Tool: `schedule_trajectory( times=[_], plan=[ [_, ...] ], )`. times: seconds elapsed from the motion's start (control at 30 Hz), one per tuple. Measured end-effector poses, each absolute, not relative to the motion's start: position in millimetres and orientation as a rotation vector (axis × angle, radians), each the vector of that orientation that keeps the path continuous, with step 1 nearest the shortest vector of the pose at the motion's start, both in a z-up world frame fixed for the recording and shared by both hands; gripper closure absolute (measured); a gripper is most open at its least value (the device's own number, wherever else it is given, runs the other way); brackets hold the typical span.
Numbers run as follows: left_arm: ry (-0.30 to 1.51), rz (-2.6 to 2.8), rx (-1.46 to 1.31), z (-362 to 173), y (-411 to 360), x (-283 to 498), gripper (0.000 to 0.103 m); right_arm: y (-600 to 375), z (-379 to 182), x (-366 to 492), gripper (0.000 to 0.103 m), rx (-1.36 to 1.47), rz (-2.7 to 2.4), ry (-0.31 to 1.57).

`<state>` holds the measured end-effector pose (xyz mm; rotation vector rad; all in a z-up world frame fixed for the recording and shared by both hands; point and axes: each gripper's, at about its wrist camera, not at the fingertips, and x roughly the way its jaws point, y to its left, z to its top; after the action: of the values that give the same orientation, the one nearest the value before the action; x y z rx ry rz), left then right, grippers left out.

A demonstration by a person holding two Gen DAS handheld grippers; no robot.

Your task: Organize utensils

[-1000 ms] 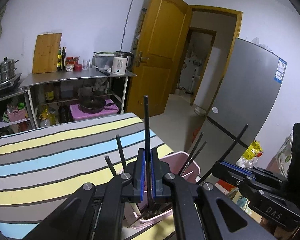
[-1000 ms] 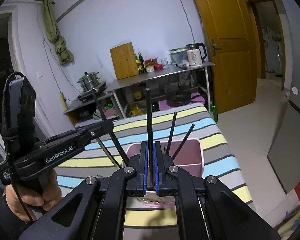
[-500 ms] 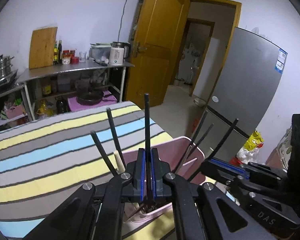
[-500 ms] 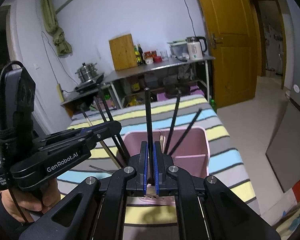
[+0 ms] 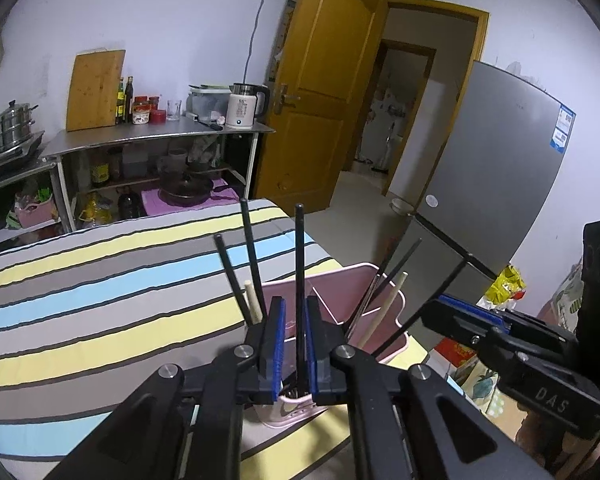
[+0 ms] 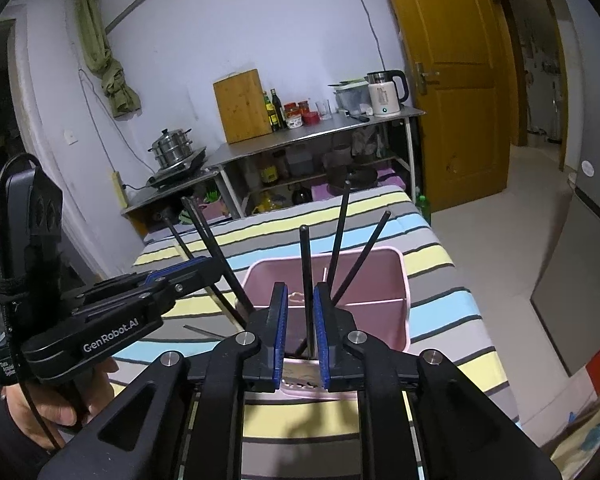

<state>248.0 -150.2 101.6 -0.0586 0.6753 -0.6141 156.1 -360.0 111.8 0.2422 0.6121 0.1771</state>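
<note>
Chopstick, left (image 5: 299, 280): black, thin, upright between the blue pads of the left tool (image 5: 295, 346); lower end down in the pink holder (image 5: 384, 280).
Chopstick, right (image 6: 306, 280): black, upright between the pads of the right tool (image 6: 301, 330), lower end in the same holder (image 6: 404, 280).
Left tool: narrow gap, pads clear of the stick on both sides, so not gripping.
Right tool: likewise parted a little, stick loose in the gap.
Handling: probably light, stiff, smooth and prone to slip or pivot; best pinched at mid-length, flat across the pads, with a light squeeze.
Holder: near edge of the striped tabletop (image 5: 100, 280), divided inside; more black sticks and a pale wooden one (image 5: 384, 312) leaning at angles within.
Hidden: stick tips and holder floor behind the tool bodies; which compartment each stick sits in cannot be told.
Hard to make out: a thin item (image 6: 202, 332) flat on the tabletop beside the holder, partly covered by the left tool.
Cut off: holder's near wall below the tools.
</note>
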Motion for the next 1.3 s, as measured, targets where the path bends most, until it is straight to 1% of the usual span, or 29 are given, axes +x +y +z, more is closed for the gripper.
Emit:
schedule_trajectory(
  times=[0.23, 0.37, 0.53, 0.87, 1.3],
  plan=[
    [0.634, -0.605, -0.075, 113.7, -131.3, 222.1, 0.093, -359.5, 121.4, 136.0, 0.089, 0.235, 0.185, 0.578],
    [0.600, -0.598, -0.064, 118.5, -123.5, 199.1, 0.087, -356.5, 123.2, 119.7, 0.089, 0.229, 0.185, 0.555],
    [0.574, -0.586, -0.053, 117.3, -115.9, 169.8, 0.086, -347.8, 120.3, 101.7, 0.089, 0.210, 0.187, 0.546],
    [0.555, -0.576, -0.022, 93.0, -113.0, 119.1, 0.085, -332.9, 99.1, 69.2, 0.088, 0.155, 0.182, 0.546],
    [0.548, -0.544, -0.017, 57.9, -98.1, 80.9, 0.085, -330.5, 67.8, 37.3, 0.088, 0.154, 0.133, 0.543]
  ],
)
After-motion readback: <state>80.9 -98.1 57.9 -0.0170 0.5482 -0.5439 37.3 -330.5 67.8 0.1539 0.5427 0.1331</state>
